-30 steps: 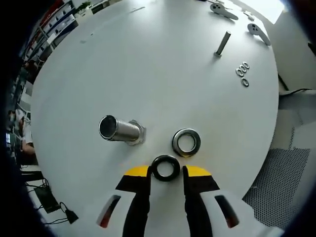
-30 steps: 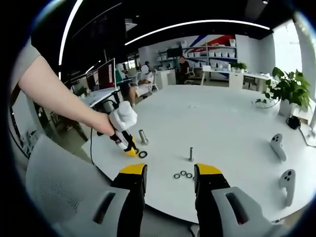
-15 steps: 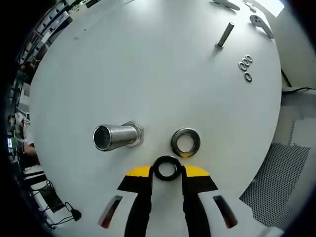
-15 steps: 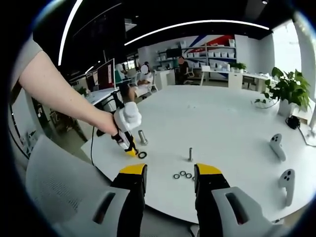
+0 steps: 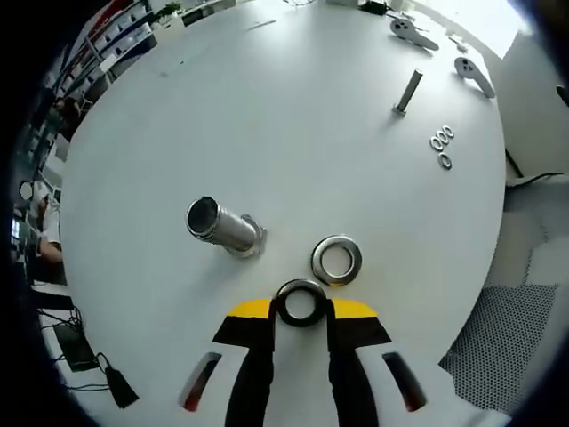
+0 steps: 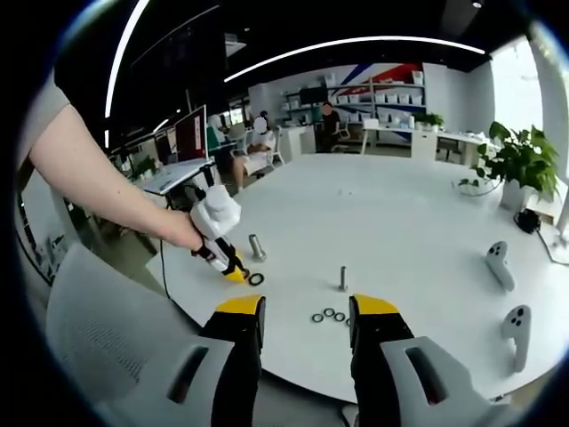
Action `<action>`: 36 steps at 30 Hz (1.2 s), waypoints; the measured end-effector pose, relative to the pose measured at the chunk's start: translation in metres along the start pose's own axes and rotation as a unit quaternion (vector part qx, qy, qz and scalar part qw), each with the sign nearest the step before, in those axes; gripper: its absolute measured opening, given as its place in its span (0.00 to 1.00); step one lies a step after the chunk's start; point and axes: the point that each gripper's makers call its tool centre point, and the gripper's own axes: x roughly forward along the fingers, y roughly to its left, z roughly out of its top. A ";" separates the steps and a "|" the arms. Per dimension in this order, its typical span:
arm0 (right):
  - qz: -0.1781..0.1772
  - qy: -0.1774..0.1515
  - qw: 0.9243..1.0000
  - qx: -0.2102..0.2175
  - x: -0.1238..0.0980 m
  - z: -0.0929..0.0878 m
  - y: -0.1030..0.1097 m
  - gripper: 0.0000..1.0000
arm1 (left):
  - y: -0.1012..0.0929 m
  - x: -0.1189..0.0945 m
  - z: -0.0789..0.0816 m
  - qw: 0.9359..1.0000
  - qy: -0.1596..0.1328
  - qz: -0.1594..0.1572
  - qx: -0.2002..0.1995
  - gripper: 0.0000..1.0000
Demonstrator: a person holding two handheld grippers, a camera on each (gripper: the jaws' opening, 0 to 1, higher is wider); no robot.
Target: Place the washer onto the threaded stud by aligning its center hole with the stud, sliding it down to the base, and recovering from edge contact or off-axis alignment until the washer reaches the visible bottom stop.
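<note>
While the round white table [image 5: 293, 116] spreads across both views, the left gripper view looks down on it from close above and the right gripper view takes it in from the near edge, with an office, shelves, a potted plant [image 6: 517, 160] and seated people beyond.

One left gripper [image 5: 300, 313] rises from the bottom of its own view with its yellow-tipped jaws pinched against the two sides of a dark washer [image 5: 300, 301], which sits between the tips just above the tabletop. From the right gripper view the same tool [image 6: 233, 269] appears at the table's left edge, held by a person's hand [image 6: 182, 233] on a bare forearm, and the washer there is too small to make out. One right gripper [image 6: 305, 311] stands with its jaws spread wide apart, holding nothing and touching nothing.

Two studs stand on the table: a thick threaded stud [image 5: 222, 228] on a hex base, near the left gripper's tips, and a thin one [image 5: 407, 91] well apart from it. Two white controllers [image 6: 502, 265] lie at the far right side.

Just beside the held washer lies one large silver washer [image 5: 336, 259], flat on the table. Three small washers [image 5: 441, 142] lie clustered near the thin stud.
</note>
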 end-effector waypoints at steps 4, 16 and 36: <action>-0.001 -0.001 1.000 0.001 0.000 0.000 0.000 0.40 | -0.001 0.000 0.001 1.000 -0.006 -0.003 0.004 0.20; -0.003 -0.001 1.000 -0.001 0.000 0.000 -0.001 0.40 | -0.003 -0.002 -0.003 1.000 0.003 -0.007 0.019 0.19; -0.003 -0.002 1.000 -0.001 -0.001 0.000 -0.001 0.40 | 0.003 -0.024 0.009 0.996 -0.011 0.005 0.090 0.18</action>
